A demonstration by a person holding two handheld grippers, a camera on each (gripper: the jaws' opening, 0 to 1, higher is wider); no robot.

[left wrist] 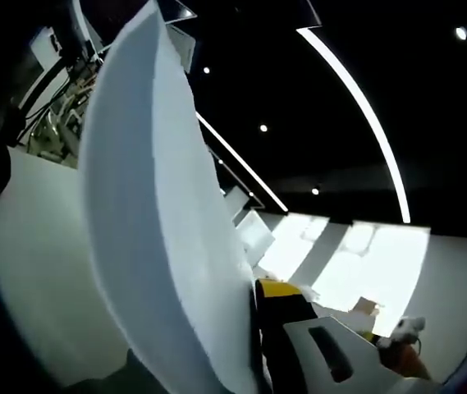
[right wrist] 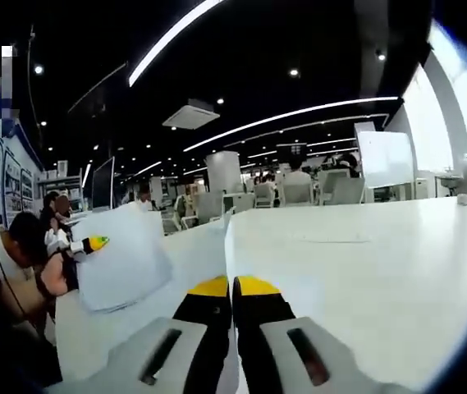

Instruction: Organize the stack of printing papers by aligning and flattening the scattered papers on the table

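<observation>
The paper stack (left wrist: 159, 222) looks matt white with a fibrous edge, and the table (right wrist: 364, 263) is smooth, faintly glossy white.

Right claw (right wrist: 233, 289): seen from its own camera, both yellow-tipped jaws rise from bottom centre, tips pressed together, no gap betw. them; grey jaw bodies w/ slots flank the black inner faces.

Left claw (left wrist: 254, 308): one yellow-tipped jaw visible at lower centre-right, grey slotted body below it; the other jaw is hidden, so jaw spacing can't be read. In the right gripper view the left claw appears at far left, yellow tip pointing right, carried by a hand (right wrist: 56, 240) and forearm raised at mid-height.
</observation>
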